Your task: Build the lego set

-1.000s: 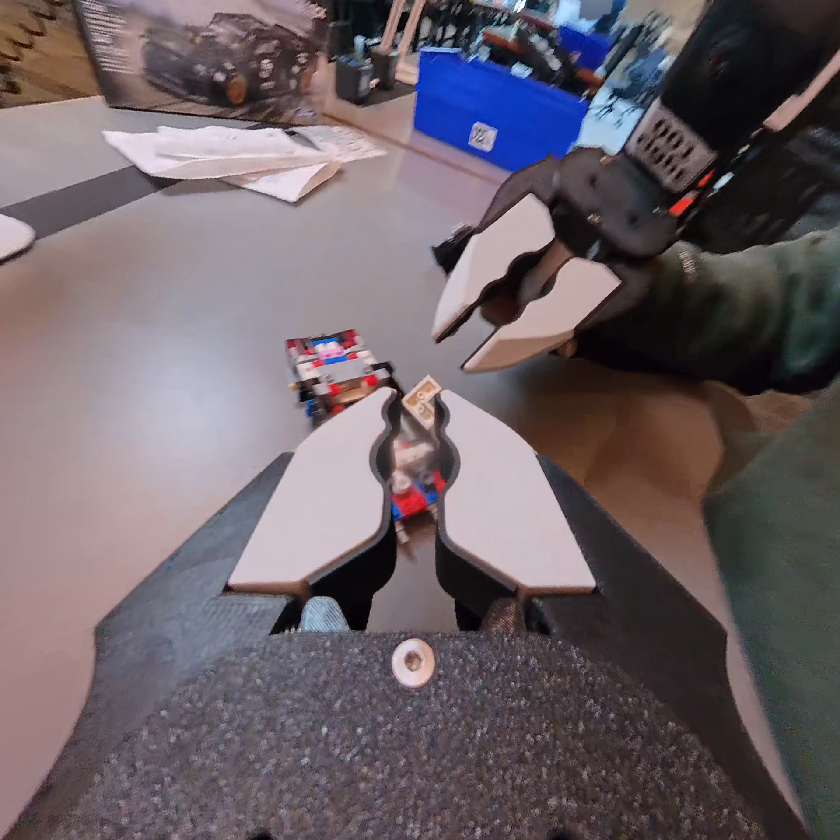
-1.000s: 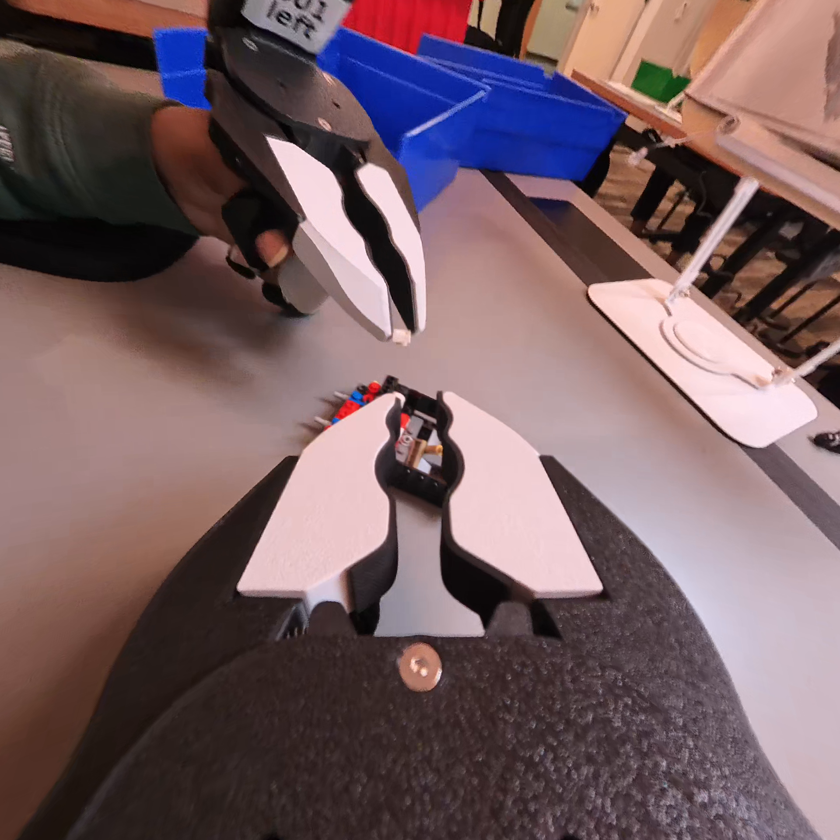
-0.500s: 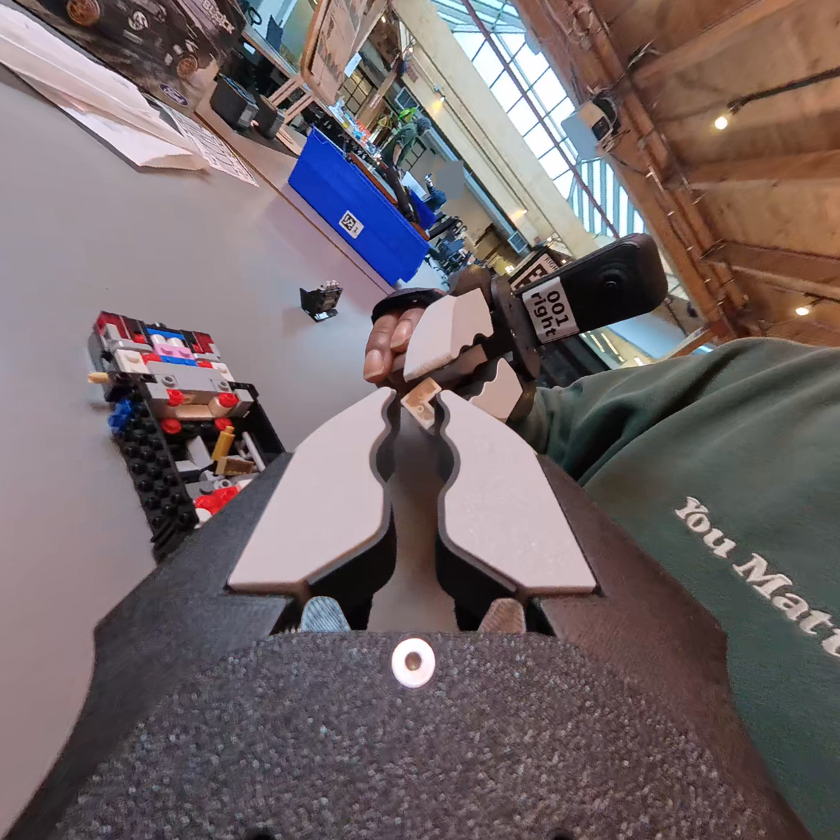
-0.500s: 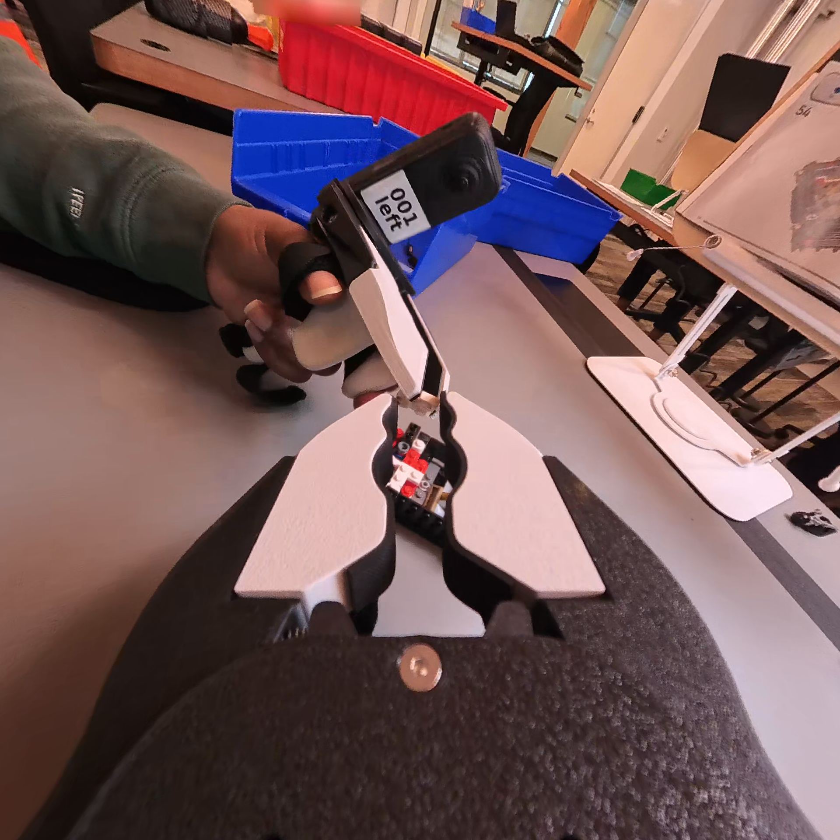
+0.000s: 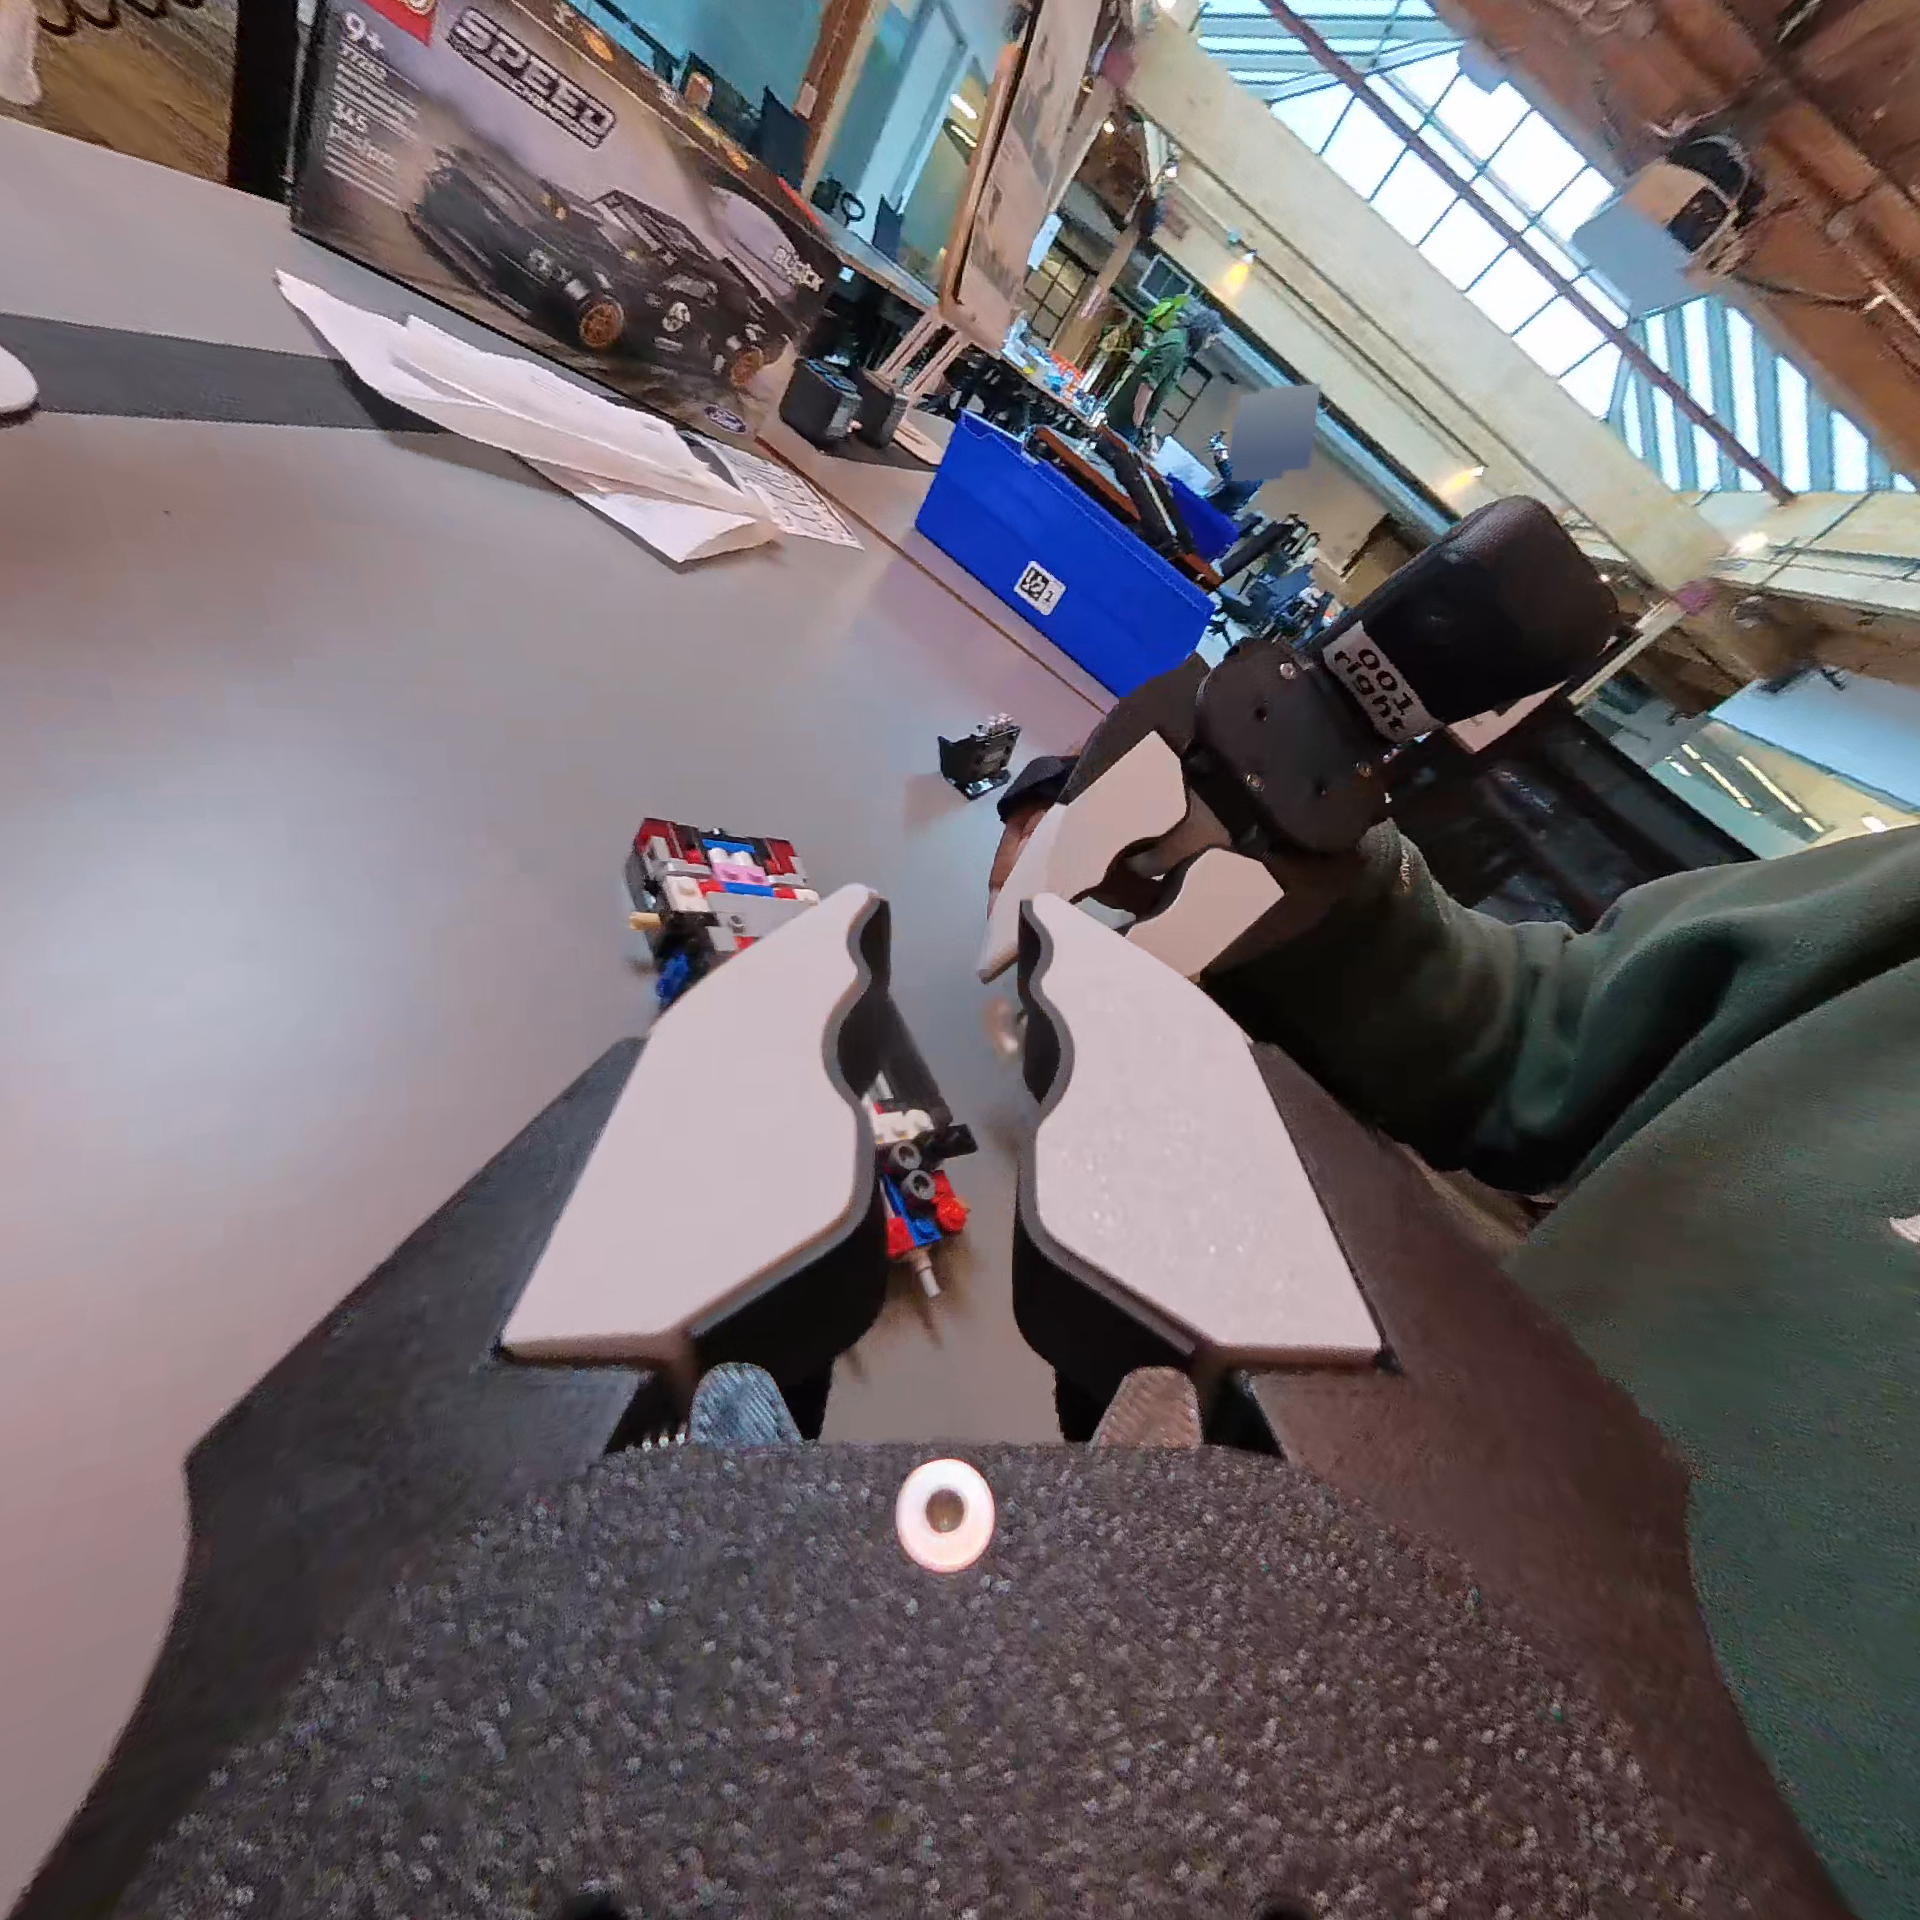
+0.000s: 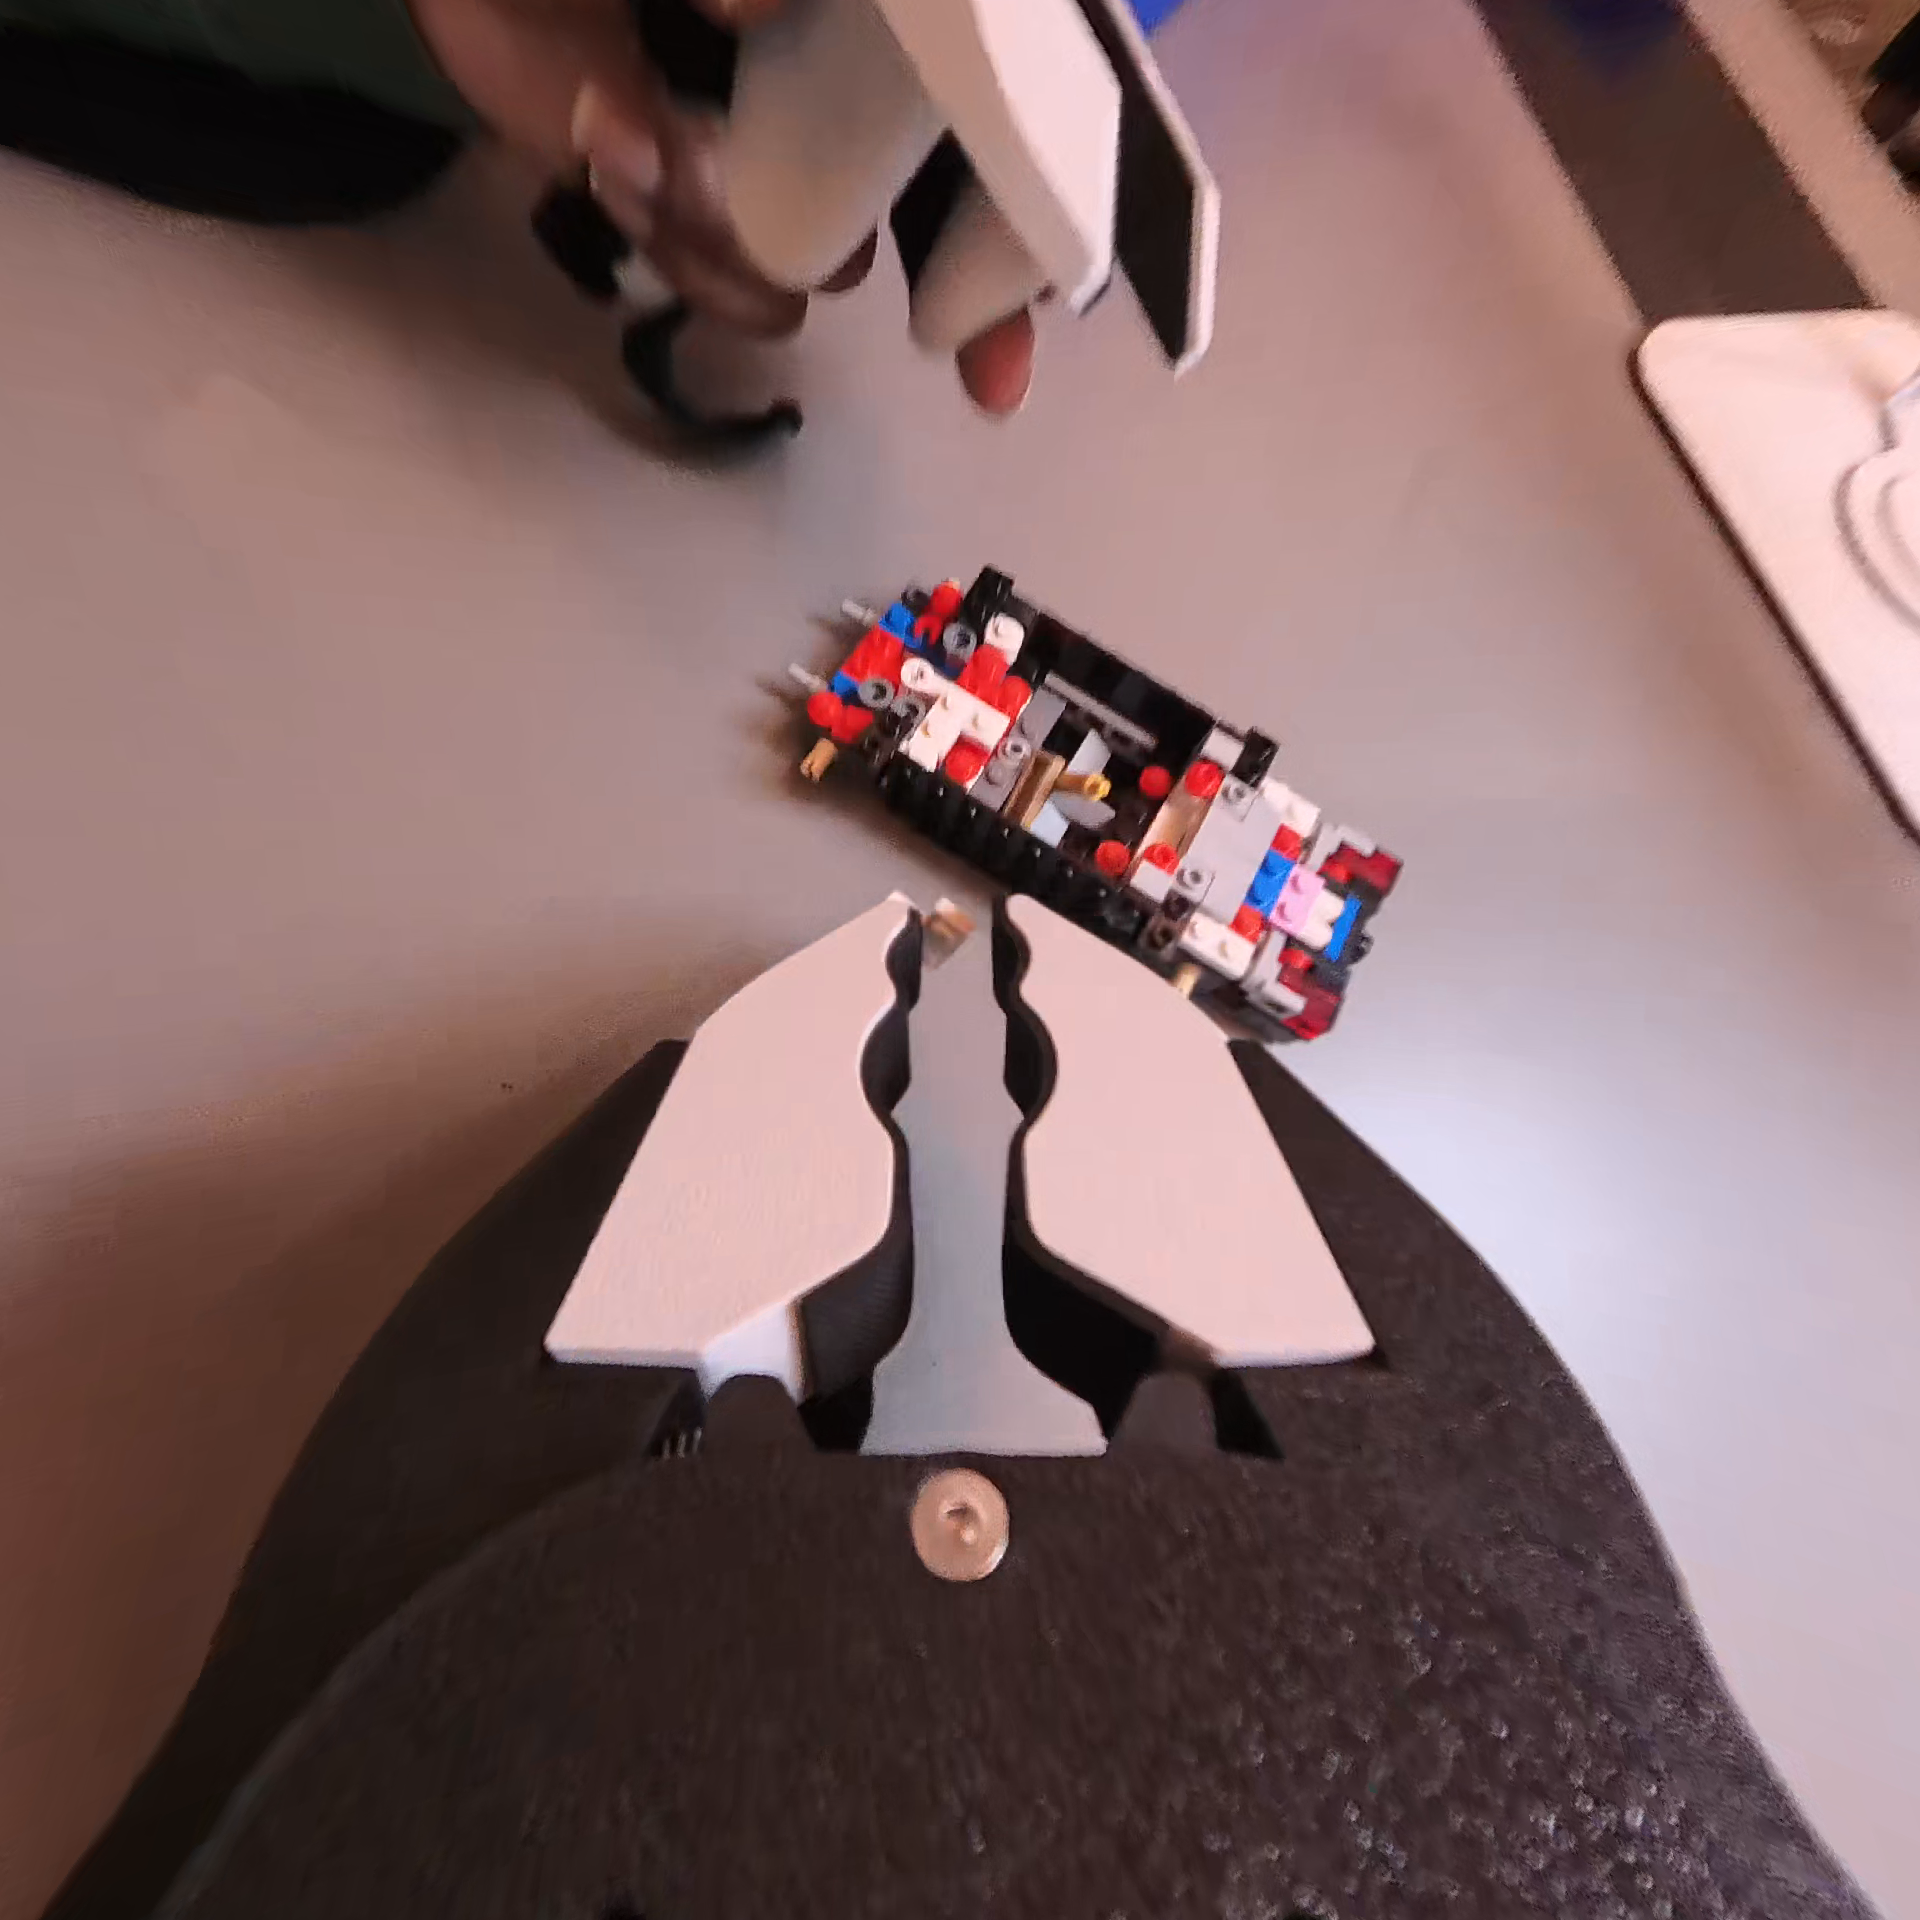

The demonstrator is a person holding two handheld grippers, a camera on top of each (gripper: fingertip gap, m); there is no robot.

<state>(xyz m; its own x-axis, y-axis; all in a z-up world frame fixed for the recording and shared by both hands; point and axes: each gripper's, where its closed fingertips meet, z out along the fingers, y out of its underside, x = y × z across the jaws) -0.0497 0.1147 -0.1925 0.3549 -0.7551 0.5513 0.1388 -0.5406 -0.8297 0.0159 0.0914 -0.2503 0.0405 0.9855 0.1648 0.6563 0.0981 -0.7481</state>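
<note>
The part-built lego car (image 6: 1091, 790), black base with red, white, blue and grey bricks, lies on the grey table just beyond my right gripper (image 6: 951, 914). That gripper is shut on a small tan lego piece (image 6: 948, 923) at its tips, held low beside the car's near edge. My left gripper (image 5: 951, 914) is open and empty, hovering above the car (image 5: 717, 894), which shows left of its fingers and through the gap. The left gripper also shows blurred at the top of the right wrist view (image 6: 1132, 312). The right gripper shows just beyond the left fingertips (image 5: 997, 961).
The set's box (image 5: 582, 208) and white paper sheets (image 5: 540, 426) lie at the far left. A blue bin (image 5: 1060, 592) and a small black lego sub-assembly (image 5: 977, 753) sit farther back. A white stand base (image 6: 1787, 520) is at the right. A green sleeve (image 5: 1558, 1039) crosses the right. There is about 10 cm between the tips of the two grippers.
The tan piece has passed from my left gripper to my right gripper. The left gripper has opened and drawn away. The right gripper has lowered with the piece beside the car.
</note>
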